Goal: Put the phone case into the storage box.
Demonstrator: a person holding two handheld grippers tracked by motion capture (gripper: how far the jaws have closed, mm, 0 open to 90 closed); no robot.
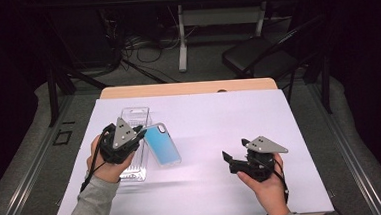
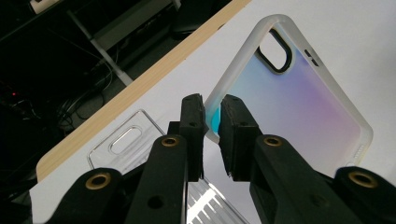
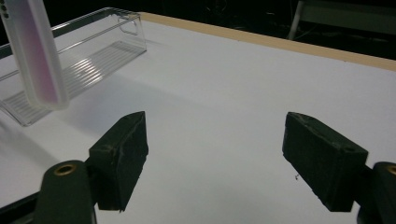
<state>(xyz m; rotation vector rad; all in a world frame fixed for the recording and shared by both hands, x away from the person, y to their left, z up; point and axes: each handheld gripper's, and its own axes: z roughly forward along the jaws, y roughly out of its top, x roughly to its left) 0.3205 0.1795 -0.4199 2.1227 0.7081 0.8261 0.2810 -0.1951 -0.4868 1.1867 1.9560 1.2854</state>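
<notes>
- The left gripper [image 1: 136, 133] pinches the phone case [image 1: 163, 145] by its rim, left of the middle, beside the clear tray [image 1: 135, 141].
- The right gripper [image 3: 215, 158] is wide and holds nothing.
- Lower the case slowly and flat.

On my table: one phone case [image 1: 161, 144], frosted rim with a blue-to-pink back; one clear plastic tray [image 1: 134, 116]; one white sheet [image 1: 219, 125] covering the top. Grippers in my hands: two, left gripper [image 1: 139, 132] and right gripper [image 1: 234, 157].
</notes>
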